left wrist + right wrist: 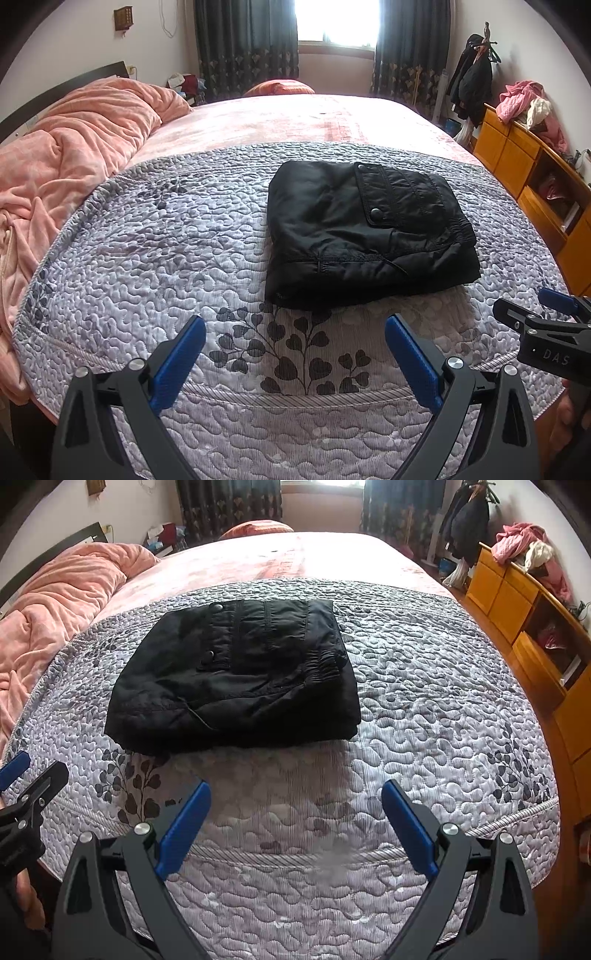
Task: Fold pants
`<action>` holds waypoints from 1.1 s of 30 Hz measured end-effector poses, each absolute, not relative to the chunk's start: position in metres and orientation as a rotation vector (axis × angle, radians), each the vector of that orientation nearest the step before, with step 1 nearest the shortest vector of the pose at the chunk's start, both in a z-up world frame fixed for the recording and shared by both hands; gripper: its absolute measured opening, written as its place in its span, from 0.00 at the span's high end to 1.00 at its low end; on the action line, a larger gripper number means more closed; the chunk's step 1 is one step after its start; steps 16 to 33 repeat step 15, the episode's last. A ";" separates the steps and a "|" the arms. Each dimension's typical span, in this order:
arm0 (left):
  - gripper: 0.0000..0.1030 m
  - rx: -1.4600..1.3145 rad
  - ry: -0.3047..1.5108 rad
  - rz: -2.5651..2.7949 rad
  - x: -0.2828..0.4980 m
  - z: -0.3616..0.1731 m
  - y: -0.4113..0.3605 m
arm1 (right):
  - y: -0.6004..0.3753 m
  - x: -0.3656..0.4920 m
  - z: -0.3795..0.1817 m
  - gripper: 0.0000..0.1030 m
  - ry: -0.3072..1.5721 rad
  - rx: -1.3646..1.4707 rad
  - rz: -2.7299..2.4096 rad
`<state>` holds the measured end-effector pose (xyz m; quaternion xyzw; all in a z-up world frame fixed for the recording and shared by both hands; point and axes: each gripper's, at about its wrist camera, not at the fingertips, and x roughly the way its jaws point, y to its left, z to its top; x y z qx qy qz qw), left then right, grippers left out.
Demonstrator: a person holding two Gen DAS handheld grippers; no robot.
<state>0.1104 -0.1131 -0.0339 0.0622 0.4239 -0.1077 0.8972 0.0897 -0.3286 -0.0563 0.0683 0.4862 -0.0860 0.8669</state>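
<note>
The black pants (365, 229) lie folded into a compact rectangle on the grey quilted bedspread (155, 258), pocket flap with snap buttons on top. They also show in the right wrist view (236, 675). My left gripper (295, 332) is open and empty, held back from the pants over the near part of the bed. My right gripper (295, 797) is open and empty, also short of the pants' near edge. The right gripper shows at the right edge of the left wrist view (546, 325).
A crumpled pink blanket (66, 147) lies on the bed's left side. A pink sheet (288, 118) covers the far half. An orange wooden cabinet (532, 173) with clothes on top stands to the right. Curtains and a window are at the back.
</note>
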 end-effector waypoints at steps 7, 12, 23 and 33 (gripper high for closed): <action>0.05 0.125 0.884 -0.224 0.111 -0.035 -0.113 | -0.330 0.091 -0.059 0.09 1.028 0.156 -0.185; 0.05 0.114 0.892 -0.220 0.111 -0.036 -0.112 | -0.330 0.090 -0.056 0.09 1.018 0.155 -0.186; 0.05 0.112 0.893 -0.220 0.111 -0.036 -0.112 | -0.330 0.089 -0.054 0.09 1.014 0.155 -0.184; 0.05 0.112 0.893 -0.220 0.111 -0.036 -0.112 | -0.330 0.089 -0.054 0.09 1.014 0.155 -0.184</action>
